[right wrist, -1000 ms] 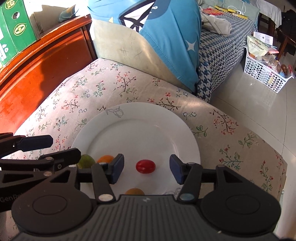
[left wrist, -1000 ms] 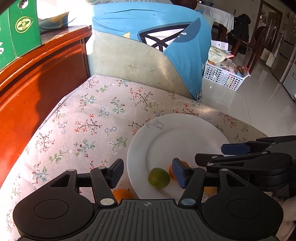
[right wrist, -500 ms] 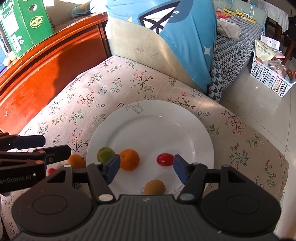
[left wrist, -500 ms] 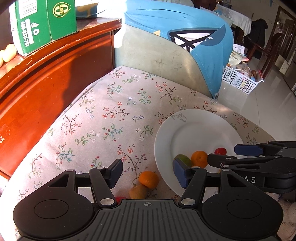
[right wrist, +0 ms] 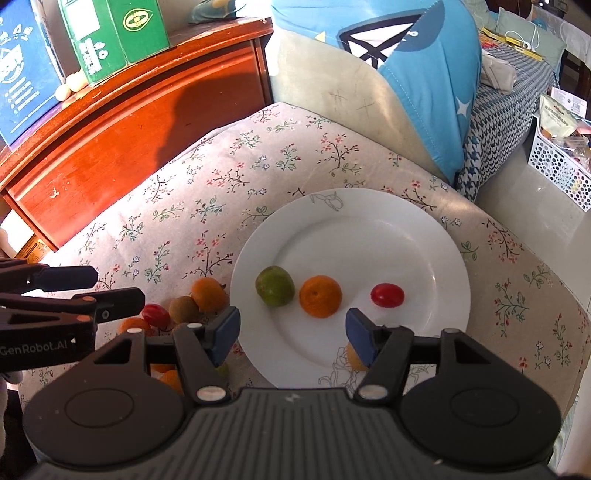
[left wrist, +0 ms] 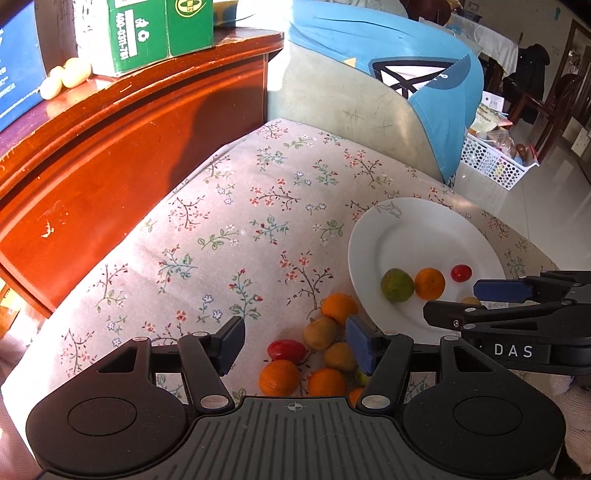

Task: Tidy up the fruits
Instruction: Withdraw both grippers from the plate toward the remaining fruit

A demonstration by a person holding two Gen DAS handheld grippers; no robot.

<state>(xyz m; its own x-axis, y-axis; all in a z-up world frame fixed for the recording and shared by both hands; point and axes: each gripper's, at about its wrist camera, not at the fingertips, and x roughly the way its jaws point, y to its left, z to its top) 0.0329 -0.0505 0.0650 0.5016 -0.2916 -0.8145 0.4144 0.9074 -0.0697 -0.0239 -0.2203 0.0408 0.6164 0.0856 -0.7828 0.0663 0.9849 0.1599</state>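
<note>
A white plate [right wrist: 388, 229] lies on a floral cushion [right wrist: 221, 192]. On it are a green citrus [right wrist: 274, 285], an orange [right wrist: 320, 296], a red tomato [right wrist: 387, 295] and a brown fruit [right wrist: 355, 357] partly behind my right finger. Left of the plate [left wrist: 406, 229] lies a heap of loose fruit: oranges [left wrist: 338, 307], kiwis [left wrist: 320, 333] and a red tomato [left wrist: 286, 349]. My left gripper [left wrist: 295, 345] is open and empty just above this heap. My right gripper [right wrist: 291, 334] is open and empty above the plate's near edge.
A red-brown wooden cabinet [left wrist: 110, 147] borders the cushion on the left, with a green box [left wrist: 147, 33] on top. A blue-covered seat back [left wrist: 388, 92] rises behind. A white basket [left wrist: 495, 162] stands on the tiled floor at the right.
Both grippers have pulled back and leftward. The left one now sits over the loose fruit heap, which has come into view. Both stay open.
</note>
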